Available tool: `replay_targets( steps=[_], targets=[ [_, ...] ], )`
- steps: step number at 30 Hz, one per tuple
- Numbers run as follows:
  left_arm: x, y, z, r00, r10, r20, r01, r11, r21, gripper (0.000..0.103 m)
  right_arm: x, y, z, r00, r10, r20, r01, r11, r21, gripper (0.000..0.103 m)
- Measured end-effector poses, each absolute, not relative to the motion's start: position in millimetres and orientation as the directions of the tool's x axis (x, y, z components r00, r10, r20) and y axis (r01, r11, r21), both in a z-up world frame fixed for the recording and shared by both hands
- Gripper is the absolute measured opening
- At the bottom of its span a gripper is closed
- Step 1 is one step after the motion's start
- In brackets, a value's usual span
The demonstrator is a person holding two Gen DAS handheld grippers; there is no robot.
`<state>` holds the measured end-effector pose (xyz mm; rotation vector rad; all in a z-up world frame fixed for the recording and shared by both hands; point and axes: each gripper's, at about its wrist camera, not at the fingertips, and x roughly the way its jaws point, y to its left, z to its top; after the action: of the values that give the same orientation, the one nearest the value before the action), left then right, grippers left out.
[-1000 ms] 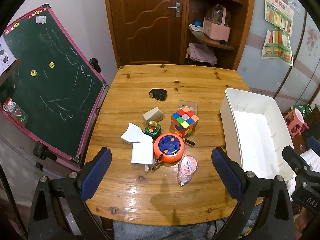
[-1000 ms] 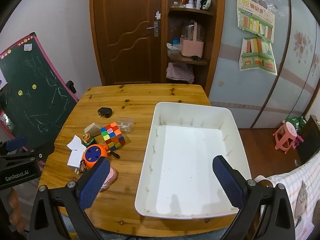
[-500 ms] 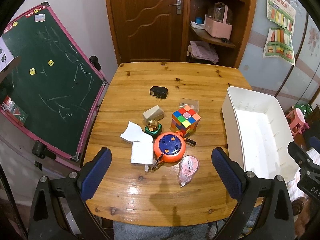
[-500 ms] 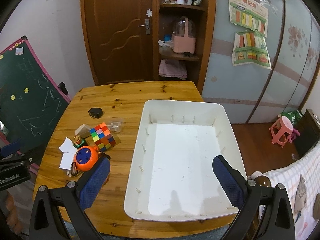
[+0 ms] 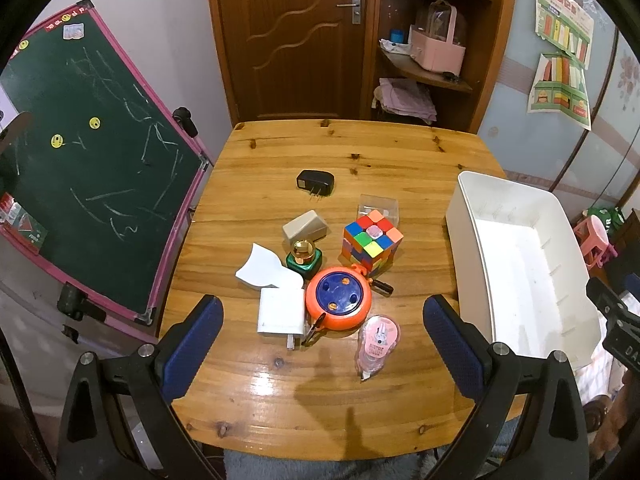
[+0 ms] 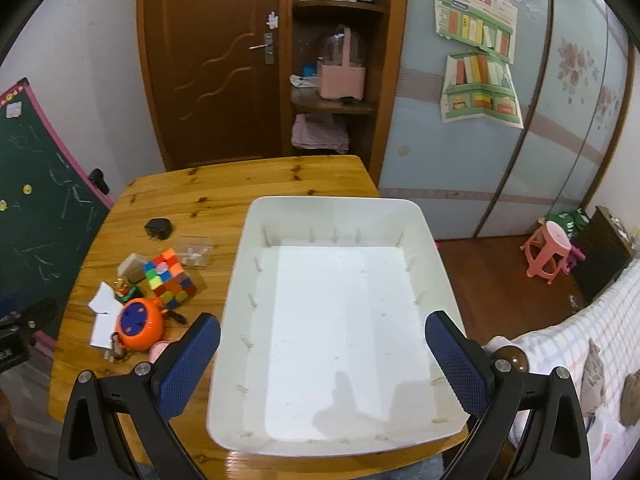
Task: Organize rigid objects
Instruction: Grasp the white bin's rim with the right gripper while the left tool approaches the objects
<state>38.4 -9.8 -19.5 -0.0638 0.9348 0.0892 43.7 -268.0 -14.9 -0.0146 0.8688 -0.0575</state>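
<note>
Fingers of both the left gripper [image 5: 322, 344] and right gripper [image 6: 322, 360] are wide apart, holding nothing, since the little things wait mid-frame beside the empty white plastic bin [image 6: 240, 264].

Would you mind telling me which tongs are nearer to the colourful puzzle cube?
Left. The left tongs hover open near the clutter, the puzzle cube just beyond them. The right tongs hang open over the white bin, the cube off to their left.

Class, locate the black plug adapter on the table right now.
In the left wrist view the black plug adapter lies alone on the wooden table, beyond the beige block, left of the clear box.
</note>
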Motion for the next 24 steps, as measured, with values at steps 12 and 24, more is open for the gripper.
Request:
replay_targets(
  steps=[12,24],
  targets=[
    [50.9,-8.8,-33.0,0.57,0.046,-0.821,-0.108,0.994,-0.02,0.1,56.8,-314.6,-40.2,0.598,-0.194,-0.778,0.169,0.979,-0.114,0.103],
    [61.6,8.4,-59.1,0.522,0.052,-0.852,-0.155,0.987,-0.035,0.1,69.7,-391.9,-74.0,0.53,-0.185,-0.828,0.268,0.963,-0.044,0.103]
  ],
)
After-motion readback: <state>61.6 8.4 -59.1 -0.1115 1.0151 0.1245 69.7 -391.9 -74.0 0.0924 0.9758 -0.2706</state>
